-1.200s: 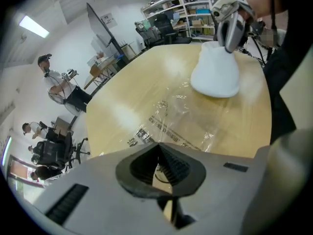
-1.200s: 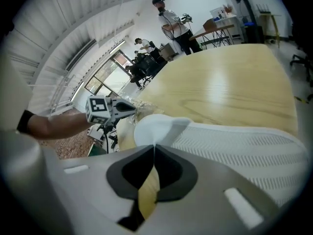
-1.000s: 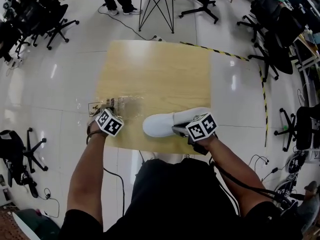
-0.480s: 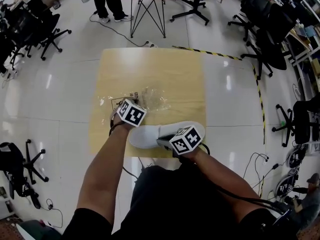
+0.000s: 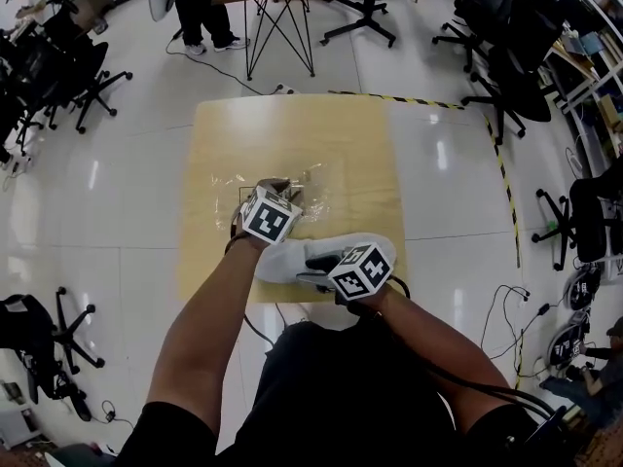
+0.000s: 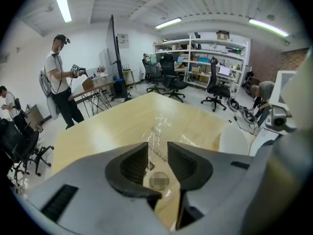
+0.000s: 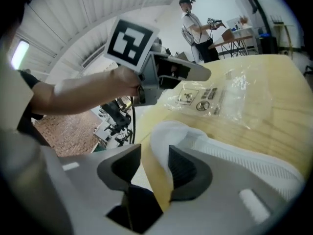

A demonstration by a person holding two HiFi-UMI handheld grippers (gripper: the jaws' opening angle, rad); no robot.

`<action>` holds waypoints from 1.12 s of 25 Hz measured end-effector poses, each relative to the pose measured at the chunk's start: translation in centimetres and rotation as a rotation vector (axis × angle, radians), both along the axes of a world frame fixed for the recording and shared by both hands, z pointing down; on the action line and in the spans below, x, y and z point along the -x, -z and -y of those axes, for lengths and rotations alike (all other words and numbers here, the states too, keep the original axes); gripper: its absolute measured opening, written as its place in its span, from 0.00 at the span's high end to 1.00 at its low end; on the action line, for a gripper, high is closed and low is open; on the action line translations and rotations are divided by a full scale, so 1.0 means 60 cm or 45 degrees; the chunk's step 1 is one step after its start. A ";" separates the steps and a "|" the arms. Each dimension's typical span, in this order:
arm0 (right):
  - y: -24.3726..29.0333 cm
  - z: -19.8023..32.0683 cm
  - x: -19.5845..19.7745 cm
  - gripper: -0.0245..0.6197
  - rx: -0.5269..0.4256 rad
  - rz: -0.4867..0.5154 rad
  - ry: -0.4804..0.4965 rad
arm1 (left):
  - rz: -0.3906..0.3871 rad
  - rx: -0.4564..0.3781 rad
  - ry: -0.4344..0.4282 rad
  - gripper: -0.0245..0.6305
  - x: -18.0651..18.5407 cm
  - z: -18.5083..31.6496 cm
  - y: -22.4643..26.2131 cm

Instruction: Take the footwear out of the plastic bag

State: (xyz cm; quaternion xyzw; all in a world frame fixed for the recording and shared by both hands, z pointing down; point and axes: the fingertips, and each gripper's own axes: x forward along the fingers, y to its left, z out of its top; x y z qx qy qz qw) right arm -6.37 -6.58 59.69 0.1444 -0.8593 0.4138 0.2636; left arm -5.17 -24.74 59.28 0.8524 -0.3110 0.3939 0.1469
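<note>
Glossy clear plastic bag [image 5: 316, 191]; matt wooden table [image 5: 292, 129].

Left gripper [image 6: 157, 149] above a light wooden tabletop [image 6: 105, 126] | dark ridged jaws just opened, standing apart, gripping nothing | clear crinkled plastic bag [image 6: 164, 130] lies on the wood beyond the gap | white mesh shoe [image 6: 235, 140] at right | person in white shirt [image 6: 57, 80] stands far left

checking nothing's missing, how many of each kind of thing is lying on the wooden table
white shoe: 1
clear plastic bag: 1
total: 2
</note>
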 end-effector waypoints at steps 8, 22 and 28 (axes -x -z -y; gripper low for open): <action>0.120 -0.007 -0.137 0.78 -0.122 0.151 -0.436 | -0.276 -0.059 0.112 0.90 0.063 -0.081 0.094; 0.191 -0.203 -0.152 0.96 -0.058 0.278 -0.521 | -0.636 0.346 0.313 0.95 0.080 -0.454 0.114; 0.259 -0.306 -0.166 0.96 -0.387 0.142 -0.353 | -0.698 0.244 0.460 0.95 0.059 -0.533 0.171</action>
